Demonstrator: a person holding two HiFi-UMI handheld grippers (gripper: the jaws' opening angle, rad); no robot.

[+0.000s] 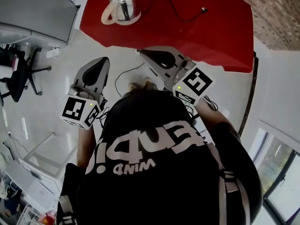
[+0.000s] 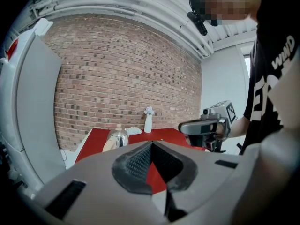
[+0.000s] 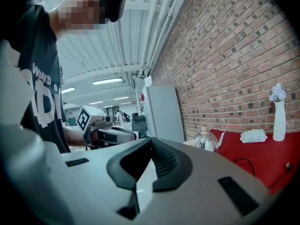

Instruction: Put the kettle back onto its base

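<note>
While the person holds both up in front, the left gripper point(image 1: 102, 61) has its jaws pressed together with nothing between them, and the right gripper point(image 1: 144, 53) is closed and empty too. The shiny kettle point(image 1: 123, 3) sits on the far left part of the red table point(image 1: 211, 27), well apart from both grippers, and a black cord point(image 1: 168, 3) lies on the table to its right. The right gripper's tip is by the table's near edge
</note>
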